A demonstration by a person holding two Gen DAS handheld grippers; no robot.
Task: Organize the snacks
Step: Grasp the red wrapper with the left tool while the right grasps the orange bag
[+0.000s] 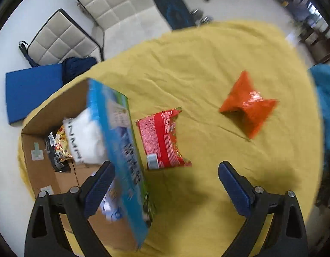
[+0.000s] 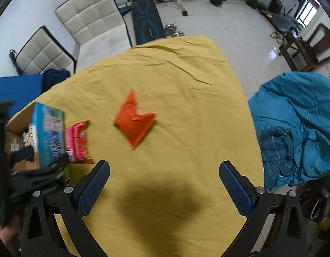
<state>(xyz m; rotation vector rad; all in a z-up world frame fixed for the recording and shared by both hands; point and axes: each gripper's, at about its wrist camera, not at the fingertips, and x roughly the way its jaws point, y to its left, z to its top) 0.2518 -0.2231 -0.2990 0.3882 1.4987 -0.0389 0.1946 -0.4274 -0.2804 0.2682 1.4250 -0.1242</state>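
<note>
Blue-padded fingers of the left hand-held gripper (image 1: pixel 165 171) fill the bottom of its own view, spread wide and holding nothing; the left finger sits just at the tall side of the blue snack box (image 1: pixel 122 150), though whether it touches is unclear. The right hand-held gripper (image 2: pixel 165 171) is equally wide open and empty, hovering over bare cloth near the worktop's near edge, its shadow dark beneath it.

Largest of all is the worktop (image 2: pixel 186 85) itself, draped in wrinkled yellow cloth. At its left edge stands an open cardboard box (image 1: pixel 40 167), and the blue snack box stands on edge along that carton's right wall — blurred, so its print cannot be read. Inside the carton lie a white packet (image 1: pixel 87 137) and, beside it toward the left, a dark-and-gold packet (image 1: pixel 60 147).

Just right of the blue snack box, flat on the cloth, is a red snack bag (image 1: pixel 162 139), apart from the carton. Well apart again, toward the worktop's middle, sits a smaller orange packet (image 2: pixel 135 126), creased into a peaked shape — nothing touches it.
</note>
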